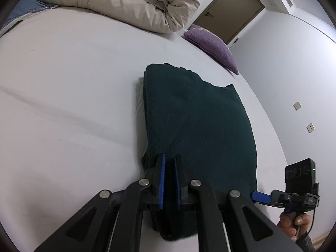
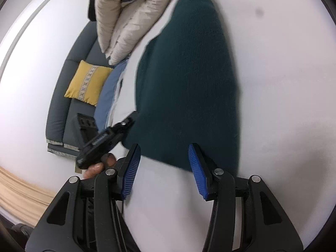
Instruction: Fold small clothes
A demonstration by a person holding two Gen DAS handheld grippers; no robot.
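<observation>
- The left wrist view is showing the left gripper (image 1: 169,163) with its fingers (image 1: 161,180) nearly together, pinching the near edge of the sweater (image 1: 197,121); dark fabric is sitting in the narrow gap between the blue pads.
- The same view is taking in a door (image 1: 229,10), a purple pillow (image 1: 212,46) at the far edge of the bed (image 1: 69,88), and two wall sockets (image 1: 297,105).
- The right wrist view is showing the right gripper (image 2: 164,163) with its fingers (image 2: 197,168) spread wide, holding nothing, hovering over bare sheet just beside the sweater's (image 2: 189,73) near edge.
- Only this view is showing a grey sofa (image 2: 61,100) with a yellow cushion (image 2: 88,82).
- A beige duvet (image 1: 126,2) is lying bunched at the far side of the bed in both views.
- The right wrist view is blurring, so the sweater's edges are hard to trace there.
- The left gripper's body is hiding the sweater's near end.
- The sweater is lying folded on the bed, dark green knit, roughly rectangular, with a layered, uneven far edge.
</observation>
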